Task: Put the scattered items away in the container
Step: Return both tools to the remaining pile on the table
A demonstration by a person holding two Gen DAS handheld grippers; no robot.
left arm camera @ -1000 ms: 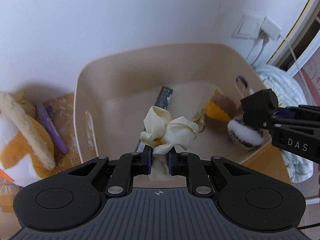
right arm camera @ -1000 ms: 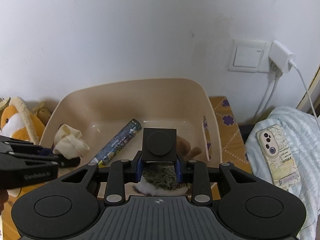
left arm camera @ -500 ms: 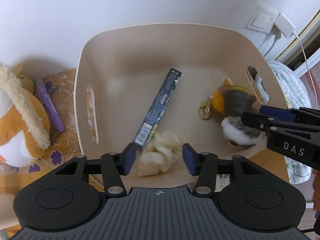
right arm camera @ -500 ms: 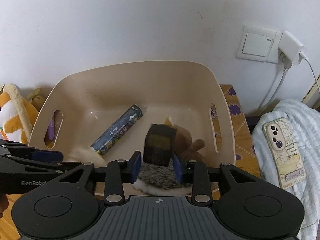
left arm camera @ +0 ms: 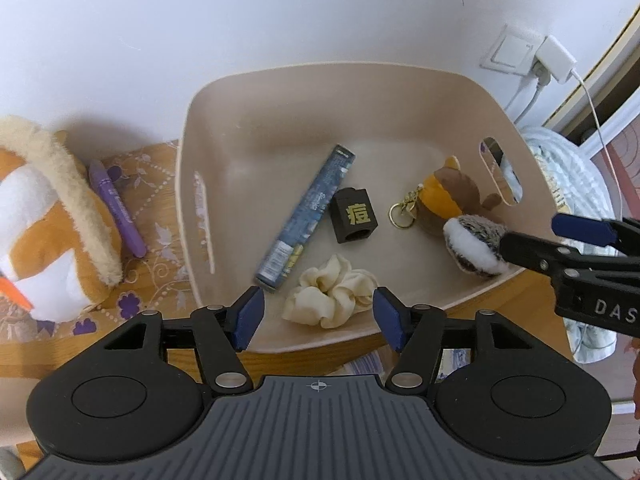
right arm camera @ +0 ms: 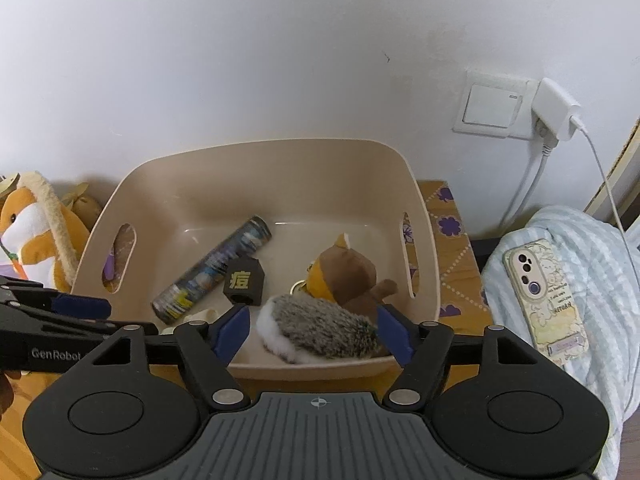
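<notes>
Tube slanting diagonally in bin, far end perhaps rightward

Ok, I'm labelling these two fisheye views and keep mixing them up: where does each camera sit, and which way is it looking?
Left wrist: on the left gripper, above the bin's near-left edge, looking down at the scrunchie; its open fingers show, the right gripper entering from the right.
Right wrist: on the right gripper, lower, facing the wall; the left gripper enters at left.
Shared: bin, black cube, blue tube, hedgehog plush.
</notes>
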